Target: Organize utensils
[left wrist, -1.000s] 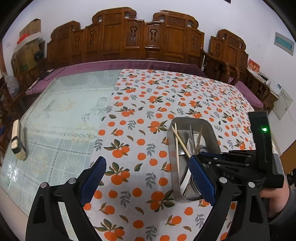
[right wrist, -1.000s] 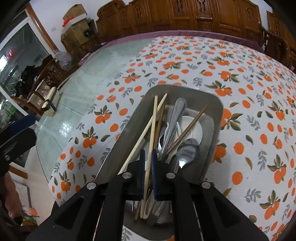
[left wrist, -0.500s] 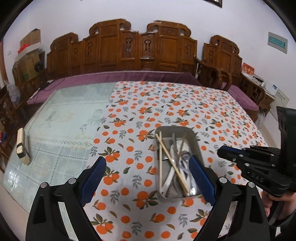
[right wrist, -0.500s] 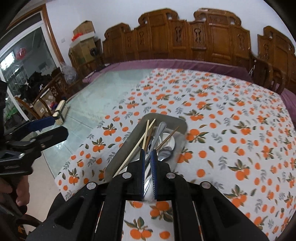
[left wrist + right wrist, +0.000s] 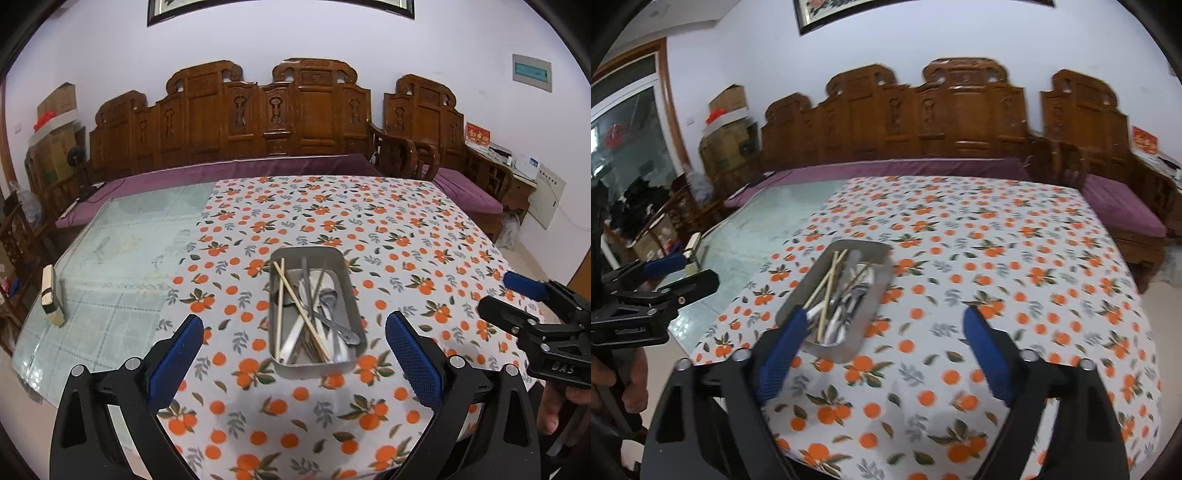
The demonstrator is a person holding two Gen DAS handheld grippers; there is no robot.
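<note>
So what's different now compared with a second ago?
Both grippers have pulled back and up from the metal tray. The right gripper, shut around a chopstick over the tray before, has just opened and holds nothing. The left gripper opened slightly wider, empty. The tray, its utensils and the orange-print tablecloth stayed put.

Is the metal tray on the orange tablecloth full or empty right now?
Partly filled. The metal tray holds a loose pile of chopsticks and spoons lying crossed inside its rim.
</note>
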